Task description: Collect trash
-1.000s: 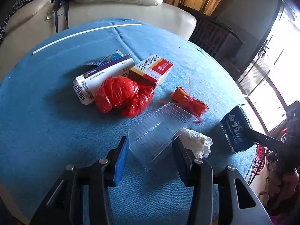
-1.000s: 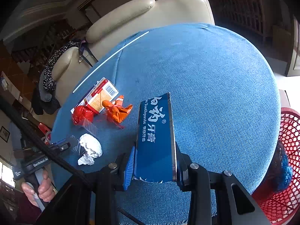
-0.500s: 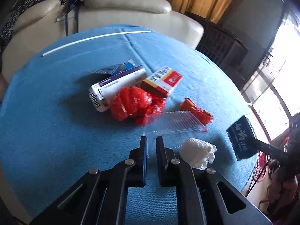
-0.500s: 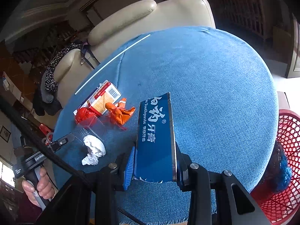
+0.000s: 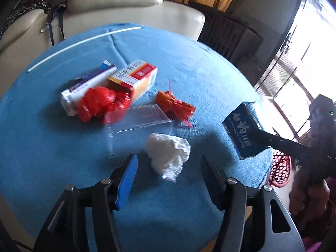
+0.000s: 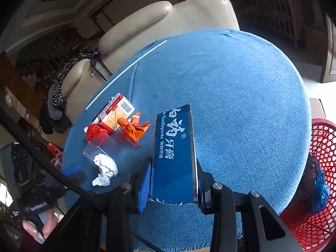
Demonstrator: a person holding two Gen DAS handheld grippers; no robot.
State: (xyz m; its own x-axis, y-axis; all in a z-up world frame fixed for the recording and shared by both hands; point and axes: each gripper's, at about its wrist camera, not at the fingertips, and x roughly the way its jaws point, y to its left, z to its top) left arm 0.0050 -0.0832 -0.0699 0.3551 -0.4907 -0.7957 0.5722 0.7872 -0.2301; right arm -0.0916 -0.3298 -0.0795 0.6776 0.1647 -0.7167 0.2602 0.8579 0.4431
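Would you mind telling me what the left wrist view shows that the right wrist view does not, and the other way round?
Only the left wrist view shows the left claw from behind, open just short of the white tissue wad, its jaws having just been opening, and a bright window.

Only the right wrist view shows the right claw shut on the blue toothpaste box, and the hand holding the other tool.

Both show the blue tablecloth, tissue, orange wrapper, red bag, clear tray and red basket.

Both wrist views look steeply down, close, sharing the blue table (image 5: 42, 147) – from opposite sides.
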